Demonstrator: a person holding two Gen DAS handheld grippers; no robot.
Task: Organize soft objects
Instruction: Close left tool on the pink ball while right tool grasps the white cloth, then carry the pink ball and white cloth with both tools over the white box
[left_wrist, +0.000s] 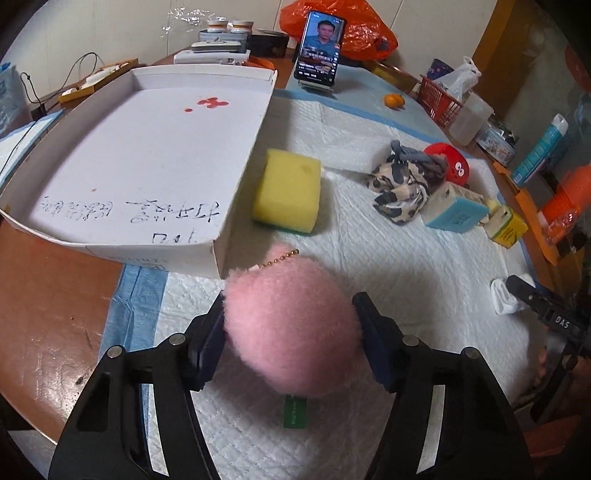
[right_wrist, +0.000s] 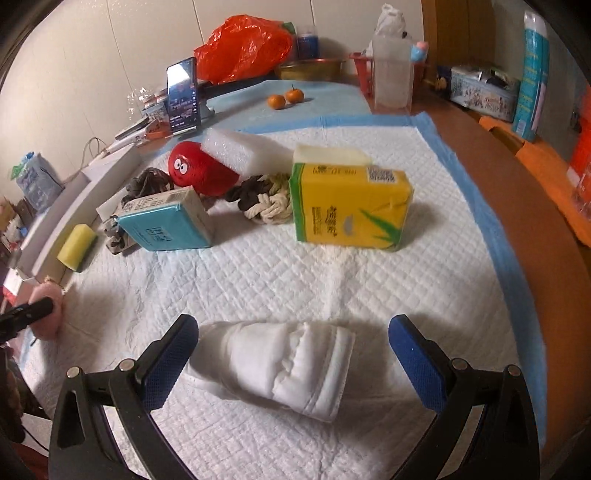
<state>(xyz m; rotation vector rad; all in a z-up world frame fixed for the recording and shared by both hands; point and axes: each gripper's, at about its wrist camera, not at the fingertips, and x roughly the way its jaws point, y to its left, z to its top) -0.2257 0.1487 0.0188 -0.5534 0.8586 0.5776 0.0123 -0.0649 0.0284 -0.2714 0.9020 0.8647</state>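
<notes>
Left tongs (left_wrist: 291, 332) pinch the pink plush ball (left_wrist: 291, 328), held just off the near corner of the white box (left_wrist: 221, 254). Right tongs (right_wrist: 293, 354) spread wide, straddling the folded white cloth (right_wrist: 280, 369) lying on the quilted pad (right_wrist: 295, 273) between the fingers, no contact visible.

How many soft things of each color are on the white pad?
Yellow: 2, yellow sponge, yellow tissue pack
Blue: 1, blue tissue pack
Red: 1, red plush
Pink: 1, pink pompom
White: 2, white cloth, white foam block
Patterned: 2, scrunchie, knotted rope
Total: 9
</notes>
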